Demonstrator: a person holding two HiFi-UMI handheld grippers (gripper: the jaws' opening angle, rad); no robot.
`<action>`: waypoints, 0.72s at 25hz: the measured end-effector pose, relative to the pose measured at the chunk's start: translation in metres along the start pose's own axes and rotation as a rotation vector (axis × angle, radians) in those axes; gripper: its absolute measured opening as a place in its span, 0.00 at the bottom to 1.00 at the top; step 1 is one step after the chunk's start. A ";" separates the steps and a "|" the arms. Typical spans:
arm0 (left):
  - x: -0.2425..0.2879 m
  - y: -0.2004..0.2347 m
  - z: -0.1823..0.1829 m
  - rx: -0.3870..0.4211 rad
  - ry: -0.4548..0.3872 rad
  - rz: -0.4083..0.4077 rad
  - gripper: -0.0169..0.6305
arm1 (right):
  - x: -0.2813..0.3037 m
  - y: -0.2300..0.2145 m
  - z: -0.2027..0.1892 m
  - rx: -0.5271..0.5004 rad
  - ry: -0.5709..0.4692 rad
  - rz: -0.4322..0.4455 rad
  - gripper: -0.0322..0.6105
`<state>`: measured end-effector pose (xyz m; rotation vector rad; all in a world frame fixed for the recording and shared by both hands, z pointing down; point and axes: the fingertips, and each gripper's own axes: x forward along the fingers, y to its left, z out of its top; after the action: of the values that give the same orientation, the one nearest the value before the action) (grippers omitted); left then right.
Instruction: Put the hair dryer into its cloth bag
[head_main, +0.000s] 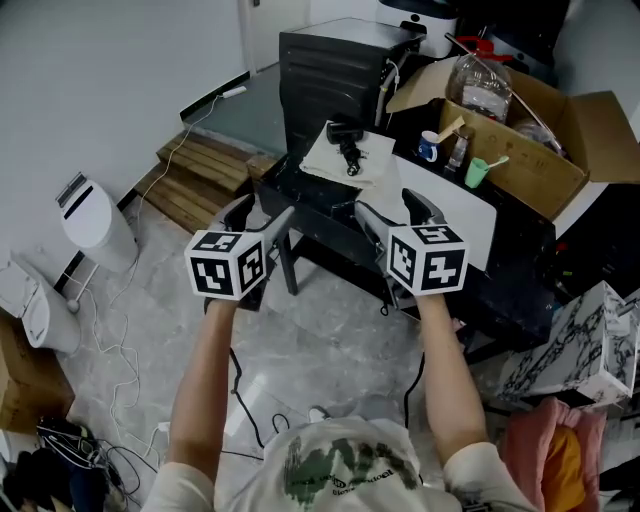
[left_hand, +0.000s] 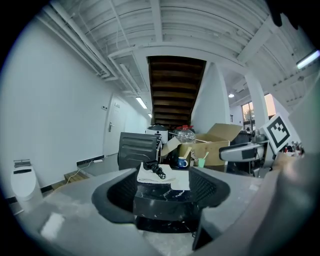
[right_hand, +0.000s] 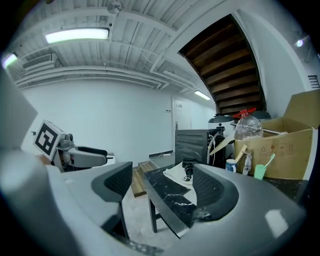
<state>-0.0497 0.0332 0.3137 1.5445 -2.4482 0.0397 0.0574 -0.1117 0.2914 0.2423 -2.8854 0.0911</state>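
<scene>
The black hair dryer (head_main: 347, 147) lies on top of a flat white cloth bag (head_main: 350, 158) at the far side of a black marble table (head_main: 300, 192). Both grippers hover short of the table's near edge, well apart from the dryer. My left gripper (head_main: 262, 212) is open and holds nothing. My right gripper (head_main: 395, 208) is open and also holds nothing. In the left gripper view the hair dryer (left_hand: 154, 169) and cloth bag (left_hand: 159, 176) show between the spread jaws of the left gripper (left_hand: 165, 187). The right gripper view shows the hair dryer (right_hand: 188, 170) beyond the right gripper (right_hand: 162, 187).
Behind the bag stands a black slatted case (head_main: 330, 60). A cardboard box (head_main: 520, 140) with a plastic bottle (head_main: 482, 85) sits at the right, next to a blue mug (head_main: 429, 146) and a green cup (head_main: 478, 172). On the floor are a wooden pallet (head_main: 200, 175), a white appliance (head_main: 95, 225) and cables (head_main: 110, 350).
</scene>
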 end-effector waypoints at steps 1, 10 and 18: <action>0.002 0.002 0.001 0.000 -0.002 0.000 0.53 | 0.002 0.000 0.000 -0.003 0.002 -0.002 0.62; 0.031 0.015 0.001 0.015 0.007 0.003 0.57 | 0.027 -0.018 0.000 0.006 0.003 -0.030 0.69; 0.078 0.039 0.005 0.018 0.017 0.007 0.64 | 0.073 -0.042 0.000 0.009 0.016 -0.041 0.70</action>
<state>-0.1171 -0.0196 0.3302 1.5365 -2.4467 0.0756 -0.0051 -0.1646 0.3114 0.3012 -2.8630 0.0977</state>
